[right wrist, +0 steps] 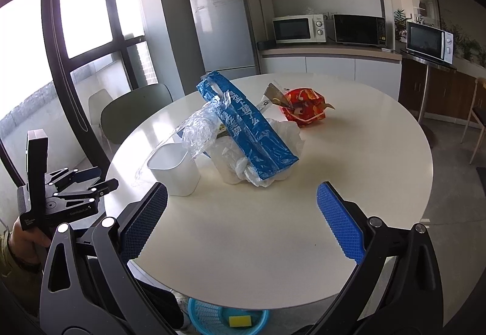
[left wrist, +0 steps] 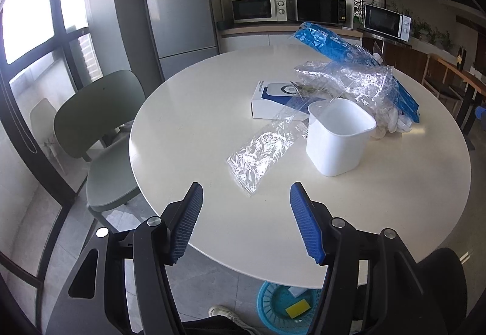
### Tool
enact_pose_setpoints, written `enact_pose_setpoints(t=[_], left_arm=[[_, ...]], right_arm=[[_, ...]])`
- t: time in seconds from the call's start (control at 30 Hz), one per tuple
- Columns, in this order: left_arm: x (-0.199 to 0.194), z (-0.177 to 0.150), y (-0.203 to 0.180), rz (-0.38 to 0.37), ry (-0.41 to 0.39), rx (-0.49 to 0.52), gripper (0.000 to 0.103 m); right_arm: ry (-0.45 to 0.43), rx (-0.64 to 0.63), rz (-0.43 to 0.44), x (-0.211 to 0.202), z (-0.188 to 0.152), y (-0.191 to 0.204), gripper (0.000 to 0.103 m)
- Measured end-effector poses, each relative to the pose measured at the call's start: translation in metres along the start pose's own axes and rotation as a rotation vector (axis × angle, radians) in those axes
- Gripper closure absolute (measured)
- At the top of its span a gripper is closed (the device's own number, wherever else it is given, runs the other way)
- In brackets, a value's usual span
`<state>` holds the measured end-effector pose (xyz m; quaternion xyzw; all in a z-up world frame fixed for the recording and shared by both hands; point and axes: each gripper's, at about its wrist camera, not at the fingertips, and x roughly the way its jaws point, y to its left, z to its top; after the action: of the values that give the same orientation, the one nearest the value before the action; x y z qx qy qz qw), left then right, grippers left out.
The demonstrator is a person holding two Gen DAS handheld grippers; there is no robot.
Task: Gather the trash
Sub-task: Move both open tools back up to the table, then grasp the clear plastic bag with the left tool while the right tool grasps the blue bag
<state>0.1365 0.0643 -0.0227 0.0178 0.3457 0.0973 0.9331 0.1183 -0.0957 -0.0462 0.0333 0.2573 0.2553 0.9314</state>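
A white bin (left wrist: 338,137) stands on the round white table (left wrist: 212,110); it also shows in the right wrist view (right wrist: 174,172). Beside it lie a clear plastic wrapper (left wrist: 261,154), a white and blue box (left wrist: 275,98), crumpled clear film (left wrist: 346,78), a blue bag (left wrist: 343,48) (right wrist: 249,128), a white plastic bag (right wrist: 261,159) and a red snack bag (right wrist: 305,107). My left gripper (left wrist: 246,192) is open over the table's near edge, short of the wrapper. My right gripper (right wrist: 241,192) is open and empty in front of the pile. The left gripper also shows in the right wrist view (right wrist: 91,180).
A green chair (left wrist: 100,134) stands left of the table. A blue basket (left wrist: 285,307) with a yellow sponge sits on the floor under the near edge. A fridge (left wrist: 179,19) and microwaves (left wrist: 259,8) line the back wall.
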Motion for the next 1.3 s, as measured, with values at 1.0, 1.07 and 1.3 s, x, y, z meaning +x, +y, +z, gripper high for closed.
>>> enact_pose_setpoints(t=[1.0, 1.07, 1.3], left_arm=[[0.053, 0.021, -0.011, 0.020, 0.059, 0.049, 0.051], [0.053, 0.020, -0.011, 0.010, 0.059, 0.053, 0.057], [0.060, 0.020, -0.005, -0.012, 0.077, 0.018, 0.088]], right_arm=[[0.159, 0.026, 0.072, 0.117, 0.028, -0.041, 0.026], [0.164, 0.030, 0.076, 0.119, 0.027, -0.041, 0.031], [0.177, 0.010, 0.081, 0.120, 0.024, -0.037, 0.055]])
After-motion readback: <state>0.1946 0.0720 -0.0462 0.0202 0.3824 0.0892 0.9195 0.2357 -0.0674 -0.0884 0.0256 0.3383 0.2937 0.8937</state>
